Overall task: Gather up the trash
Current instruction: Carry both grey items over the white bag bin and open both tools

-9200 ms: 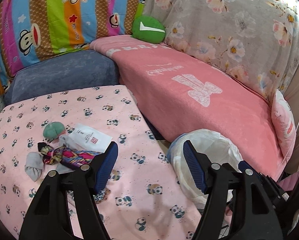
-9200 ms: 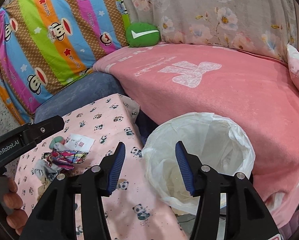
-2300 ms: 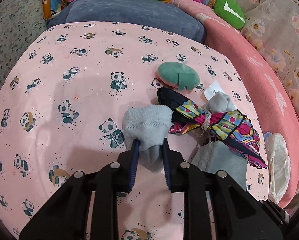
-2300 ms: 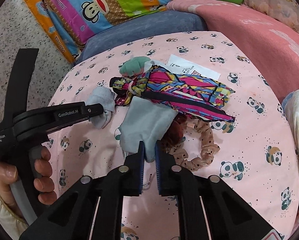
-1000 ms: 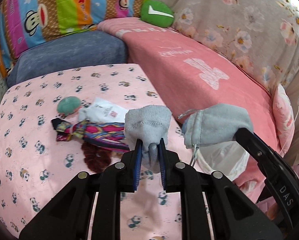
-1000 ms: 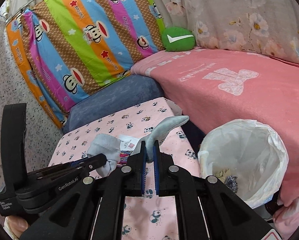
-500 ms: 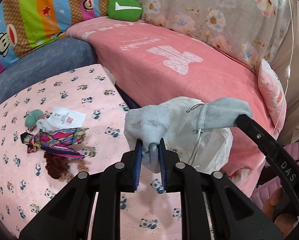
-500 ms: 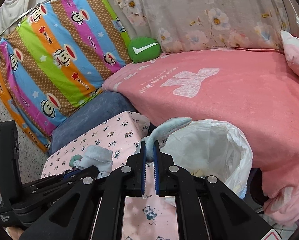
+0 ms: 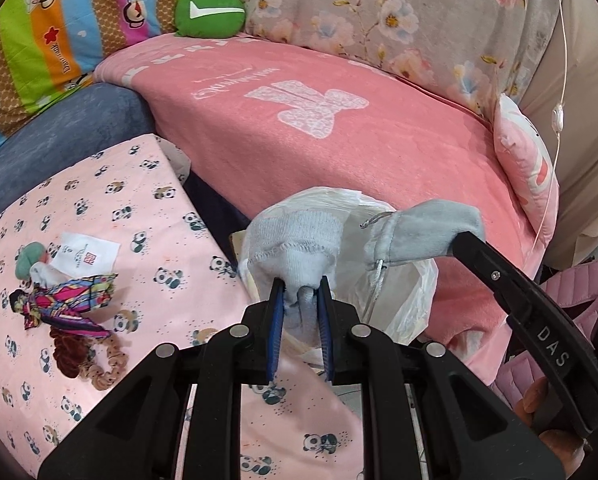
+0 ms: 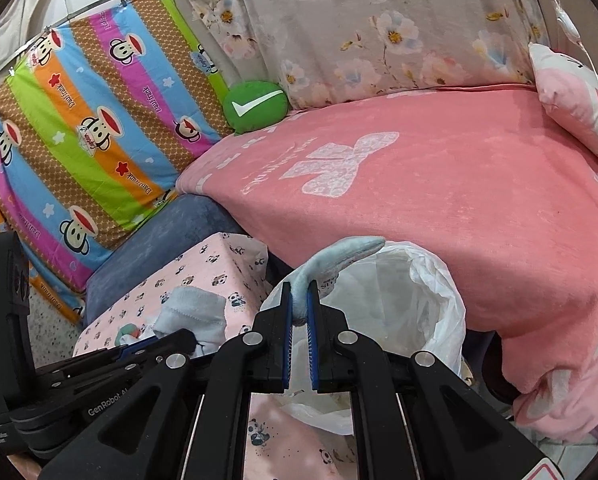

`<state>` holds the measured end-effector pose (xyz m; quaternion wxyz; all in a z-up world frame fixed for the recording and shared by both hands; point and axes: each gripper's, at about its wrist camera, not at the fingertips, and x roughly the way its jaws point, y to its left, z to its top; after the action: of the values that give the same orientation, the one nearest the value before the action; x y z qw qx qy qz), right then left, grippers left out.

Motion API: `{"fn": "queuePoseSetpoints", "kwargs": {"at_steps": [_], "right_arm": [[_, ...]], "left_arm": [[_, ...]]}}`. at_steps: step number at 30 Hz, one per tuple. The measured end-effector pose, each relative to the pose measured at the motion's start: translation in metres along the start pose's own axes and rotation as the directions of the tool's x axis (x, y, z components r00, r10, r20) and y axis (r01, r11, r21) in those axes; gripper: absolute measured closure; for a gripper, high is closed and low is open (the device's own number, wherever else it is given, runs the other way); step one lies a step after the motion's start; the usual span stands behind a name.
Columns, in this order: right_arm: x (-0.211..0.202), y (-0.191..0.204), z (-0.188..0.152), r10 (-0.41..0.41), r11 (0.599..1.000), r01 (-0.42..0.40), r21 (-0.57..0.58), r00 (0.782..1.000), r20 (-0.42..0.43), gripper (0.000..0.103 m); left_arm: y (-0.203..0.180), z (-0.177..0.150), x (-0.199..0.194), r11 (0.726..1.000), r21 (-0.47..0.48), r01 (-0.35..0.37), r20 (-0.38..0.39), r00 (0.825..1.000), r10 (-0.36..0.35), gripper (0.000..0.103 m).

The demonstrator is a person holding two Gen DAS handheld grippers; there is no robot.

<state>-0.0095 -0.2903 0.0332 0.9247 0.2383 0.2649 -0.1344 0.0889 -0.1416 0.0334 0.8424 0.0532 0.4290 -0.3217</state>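
My left gripper (image 9: 300, 294) is shut on a pale grey sock (image 9: 295, 242) and holds it over the near rim of the white trash bag (image 9: 411, 280). My right gripper (image 10: 299, 300) is shut on a grey drawstring pouch (image 10: 339, 256), also held above the trash bag (image 10: 415, 300). In the left wrist view the pouch (image 9: 423, 234) hangs from the right gripper's black finger, its cord dangling. The sock also shows in the right wrist view (image 10: 193, 312).
On the panda-print table (image 9: 99, 208) lie a white paper slip (image 9: 87, 256), a green-and-pink round item (image 9: 31, 264), a colourful folded umbrella (image 9: 67, 296) and a brown scrunchie (image 9: 87, 356). A pink-blanketed sofa (image 9: 339, 120) stands behind the bag, with a green cushion (image 9: 209, 12).
Both grippers have carried the sock and the pouch from above the table to over the trash bag. The bag now sits closer and more central in both views.
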Motion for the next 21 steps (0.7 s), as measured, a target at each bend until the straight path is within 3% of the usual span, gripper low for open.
{"fn": "queuePoseSetpoints", "kwargs": {"at_steps": [17,18,20,21], "right_arm": [[0.018,-0.026,0.006,-0.041,0.998,0.042,0.037,0.999,-0.013,0.095],[0.019,-0.026,0.007,-0.042,0.998,0.043,0.037,0.999,-0.015,0.090],[0.021,-0.026,0.009,-0.044,0.998,0.045,0.043,0.999,-0.014,0.088],[0.022,-0.026,0.009,-0.043,0.998,0.044,0.047,0.999,-0.016,0.084]], "left_arm": [[-0.023,0.008,0.040,0.998,0.015,0.069,-0.051,0.996,-0.068,0.082],[-0.022,0.008,0.041,0.998,0.011,0.069,-0.049,0.996,-0.068,0.077],[-0.020,0.008,0.041,0.999,-0.001,0.050,-0.033,0.998,-0.050,0.057],[-0.019,0.008,0.041,0.999,-0.006,0.039,-0.024,0.999,-0.039,0.056]]}}
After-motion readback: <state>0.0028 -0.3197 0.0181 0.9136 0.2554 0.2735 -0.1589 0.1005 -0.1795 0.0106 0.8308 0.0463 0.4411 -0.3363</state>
